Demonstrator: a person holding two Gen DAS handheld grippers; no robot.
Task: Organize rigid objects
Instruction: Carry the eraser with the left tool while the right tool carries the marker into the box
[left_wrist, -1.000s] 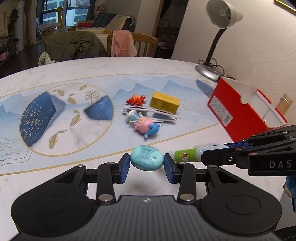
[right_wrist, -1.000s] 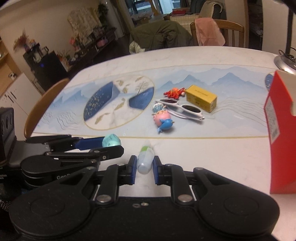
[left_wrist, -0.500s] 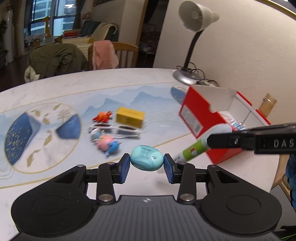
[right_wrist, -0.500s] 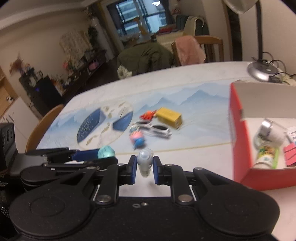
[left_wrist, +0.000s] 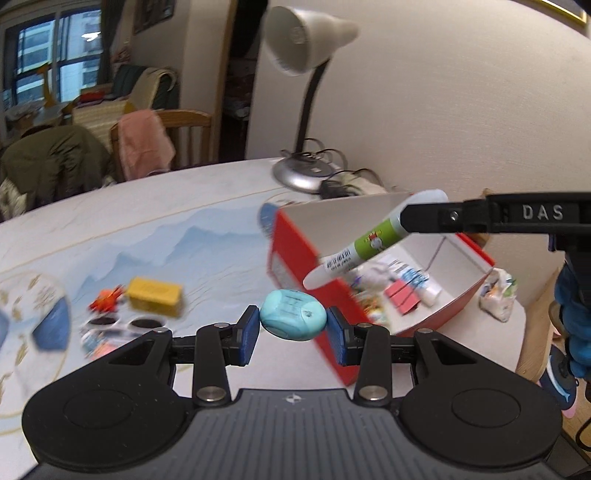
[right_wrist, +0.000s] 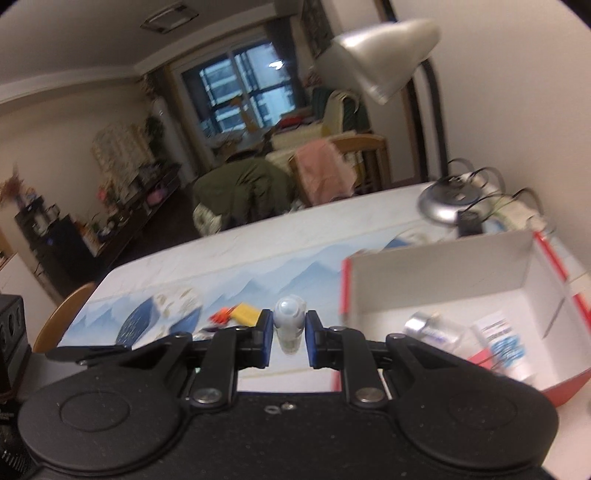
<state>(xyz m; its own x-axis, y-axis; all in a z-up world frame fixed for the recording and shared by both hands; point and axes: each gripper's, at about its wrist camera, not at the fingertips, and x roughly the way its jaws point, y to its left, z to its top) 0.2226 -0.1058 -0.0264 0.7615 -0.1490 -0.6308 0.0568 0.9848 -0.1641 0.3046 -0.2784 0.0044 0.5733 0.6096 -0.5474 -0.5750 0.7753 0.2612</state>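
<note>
My left gripper (left_wrist: 293, 328) is shut on a teal oval case (left_wrist: 293, 319) and holds it in the air just left of the red box (left_wrist: 295, 258). My right gripper (right_wrist: 289, 336) is shut on a white tube with a green label (right_wrist: 289, 326). In the left wrist view that tube (left_wrist: 373, 243) hangs tilted over the near wall of the open red box. The right wrist view shows the box (right_wrist: 436, 273) to the right of the tube, with several small items lying inside it.
A yellow box (left_wrist: 155, 295), a red toy (left_wrist: 105, 299) and sunglasses (left_wrist: 122, 325) lie on the table to the left. A desk lamp (left_wrist: 306, 110) stands behind the red box, with cables. A small bag (left_wrist: 496, 295) lies right of the box near the table edge.
Both grippers have risen and swung right toward the red box with their objects. The tube now hangs over the box, and the box interior has come into view.
</note>
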